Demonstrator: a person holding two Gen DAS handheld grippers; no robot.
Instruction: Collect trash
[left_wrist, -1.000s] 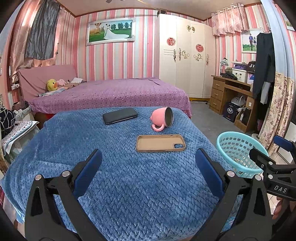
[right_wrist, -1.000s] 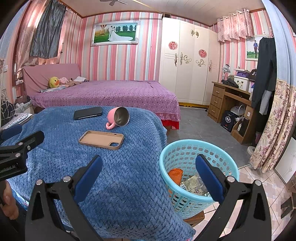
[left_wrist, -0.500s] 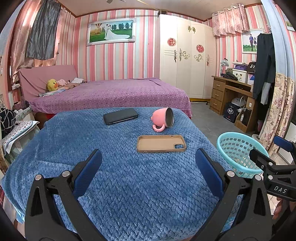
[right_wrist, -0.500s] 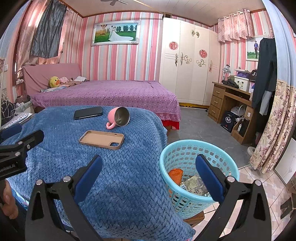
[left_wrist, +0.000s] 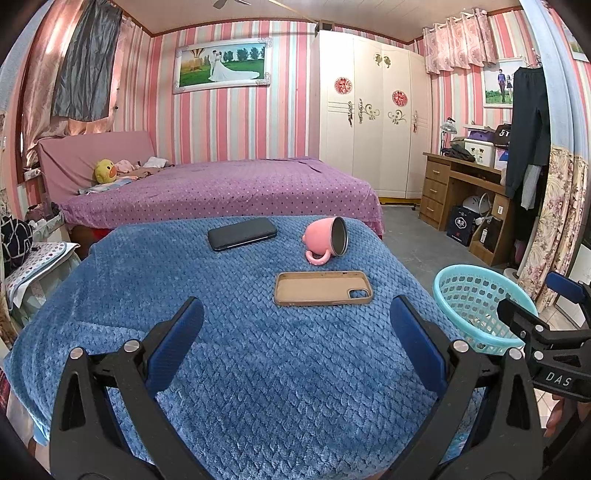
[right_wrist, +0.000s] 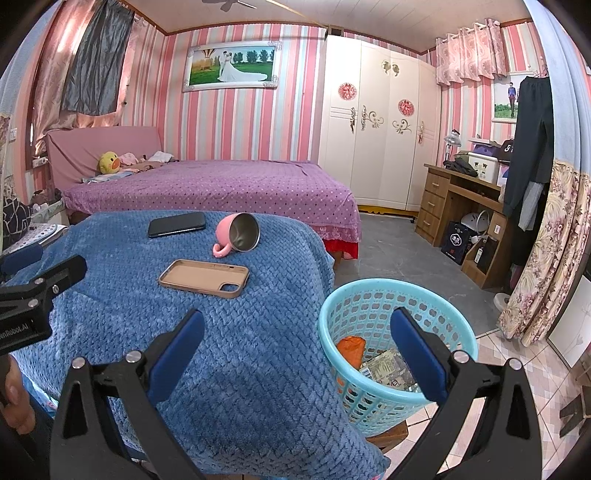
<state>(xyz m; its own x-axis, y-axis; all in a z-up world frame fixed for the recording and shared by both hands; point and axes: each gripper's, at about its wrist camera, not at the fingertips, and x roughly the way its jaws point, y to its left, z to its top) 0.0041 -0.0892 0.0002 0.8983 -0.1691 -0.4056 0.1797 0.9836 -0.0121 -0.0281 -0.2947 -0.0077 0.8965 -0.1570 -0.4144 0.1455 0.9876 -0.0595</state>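
Note:
A light blue plastic basket stands just right of the blue-blanketed table; it holds an orange wrapper and other crumpled packets. The basket also shows in the left wrist view. My left gripper is open and empty above the blanket's near part. My right gripper is open and empty, straddling the table's right edge and the basket's rim. On the table lie a tan phone case, a tipped pink mug and a black phone.
A purple bed lies behind the table. A wooden desk and a white wardrobe stand at the right. Floral curtains hang at far right, above tiled floor.

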